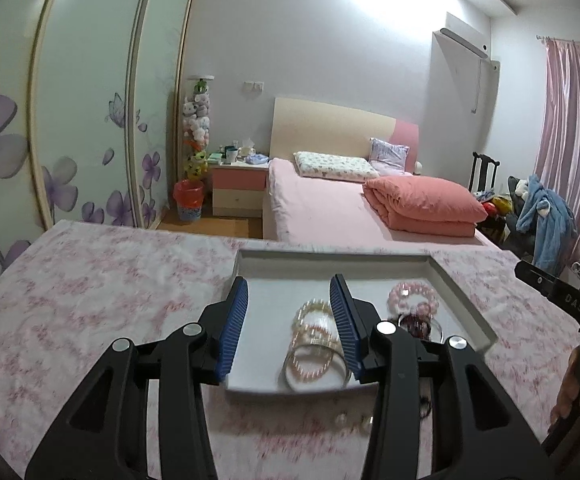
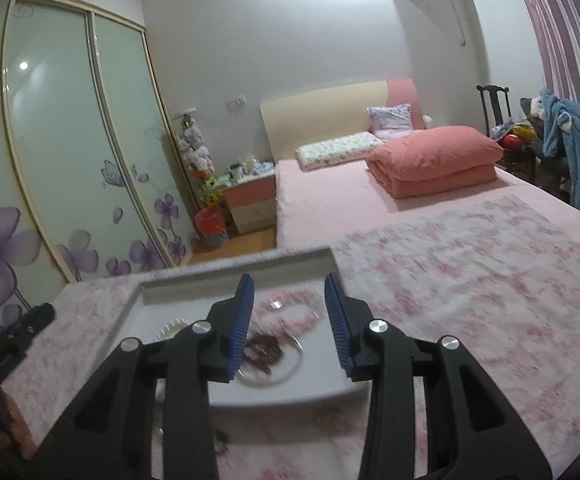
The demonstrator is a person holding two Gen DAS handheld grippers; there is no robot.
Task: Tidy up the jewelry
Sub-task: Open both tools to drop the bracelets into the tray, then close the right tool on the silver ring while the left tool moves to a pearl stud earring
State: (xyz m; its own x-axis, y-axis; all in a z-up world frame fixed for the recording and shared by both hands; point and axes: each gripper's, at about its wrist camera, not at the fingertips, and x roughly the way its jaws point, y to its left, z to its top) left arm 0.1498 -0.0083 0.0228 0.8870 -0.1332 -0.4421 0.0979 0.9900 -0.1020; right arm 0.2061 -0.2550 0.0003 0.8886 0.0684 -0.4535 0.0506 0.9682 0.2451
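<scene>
A bedroom table under a pink floral cloth (image 1: 89, 300) carries a shallow white tray (image 1: 462, 296). The left gripper (image 1: 290, 320) hangs released over the tray's near edge, nothing between its blue pads; pale bead bracelets (image 1: 314, 344) lie just beyond. The right gripper (image 2: 287, 320), likewise parted and empty, tilts down above a pink bead bracelet (image 2: 290, 304) and dark red beads (image 2: 265, 350). Most pieces seem trayed already; some beads (image 1: 354, 422) remain on the cloth by the near edge.

Both wrist views close above tray (image 1: 466, 300) (shared), facing bed (image 2: 330, 200).
</scene>
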